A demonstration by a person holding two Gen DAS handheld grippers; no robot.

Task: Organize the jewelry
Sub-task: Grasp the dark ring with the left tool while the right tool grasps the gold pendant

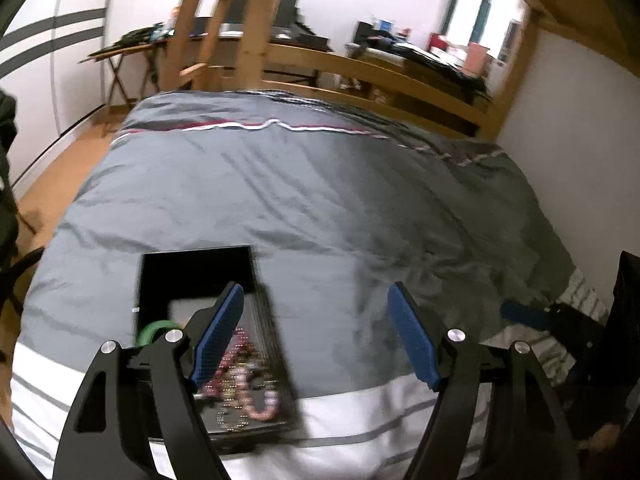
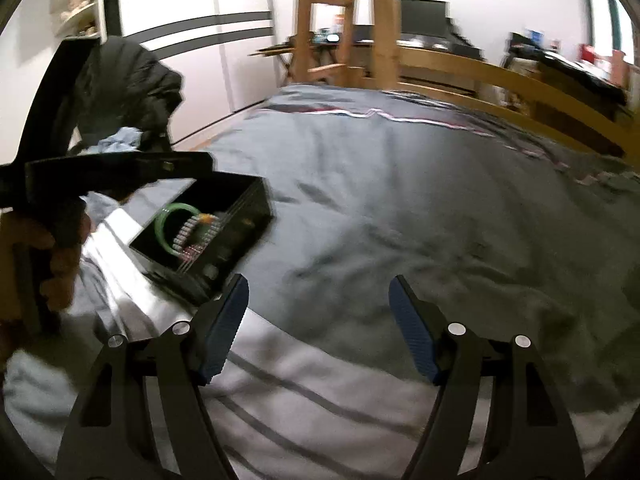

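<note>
The left tool [image 1: 316,332] hangs over the bed [image 1: 320,208] with its blue pads spread wide, nothing between them. The black jewelry box [image 1: 200,276] sits on the grey duvet at seven o'clock, a green bangle [image 1: 154,330] and pink beads [image 1: 248,380] inside. The right tool [image 2: 318,328] is likewise spread and empty; in its view the box lies at ten o'clock.

You are in a home bedroom: a grey duvet [image 1: 280,200] covers the bed, with a wooden ladder [image 1: 224,20] and cluttered desk [image 1: 280,36] behind
</note>
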